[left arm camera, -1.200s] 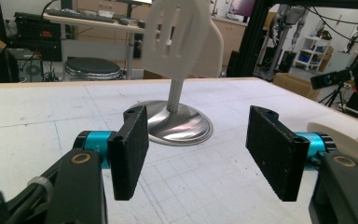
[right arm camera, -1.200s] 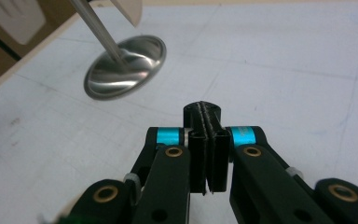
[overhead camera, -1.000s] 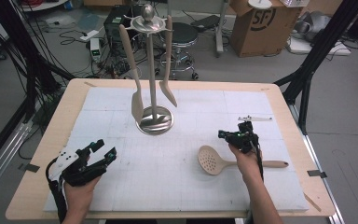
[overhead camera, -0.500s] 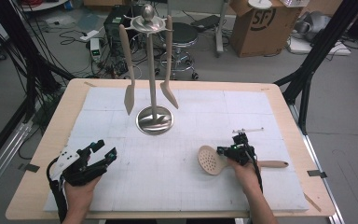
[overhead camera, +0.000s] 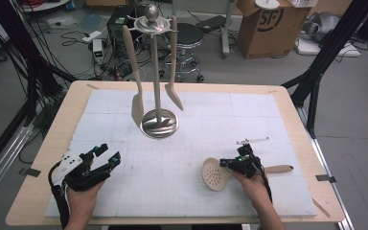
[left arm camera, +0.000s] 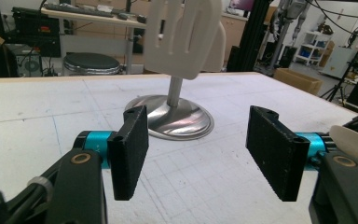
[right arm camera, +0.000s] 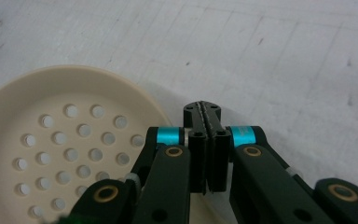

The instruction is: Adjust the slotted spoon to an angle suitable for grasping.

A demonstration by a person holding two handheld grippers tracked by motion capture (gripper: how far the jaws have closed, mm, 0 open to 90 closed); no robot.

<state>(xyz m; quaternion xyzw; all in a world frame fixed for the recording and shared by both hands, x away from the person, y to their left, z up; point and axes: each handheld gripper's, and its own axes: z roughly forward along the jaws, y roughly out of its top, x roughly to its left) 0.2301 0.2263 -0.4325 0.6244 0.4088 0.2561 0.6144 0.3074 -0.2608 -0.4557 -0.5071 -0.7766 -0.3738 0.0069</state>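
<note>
While both hands rest at the near edge of the table (overhead camera: pixel 38 158), two claws show: the left claw (overhead camera: pixel 106 157) stands with its jaws wide and nothing between them, and the right claw (overhead camera: pixel 227 163) has its jaws pressed together, seemingly on nothing, at the neck of the one skimmer (overhead camera: pixel 216 174). That skimmer lies flat on the white mat (overhead camera: pixel 182 158), its round holed bowl toward the middle and its handle pointing right, under the right hand. Farther off, one metal stand (overhead camera: pixel 158 122) rises from a round base, with two pale utensils hanging from its top: a slotted turner (overhead camera: pixel 136 108) and a spatula (overhead camera: pixel 174 96). Beyond the table, one cardboard box (overhead camera: pixel 263 28) bears "SF".
</note>
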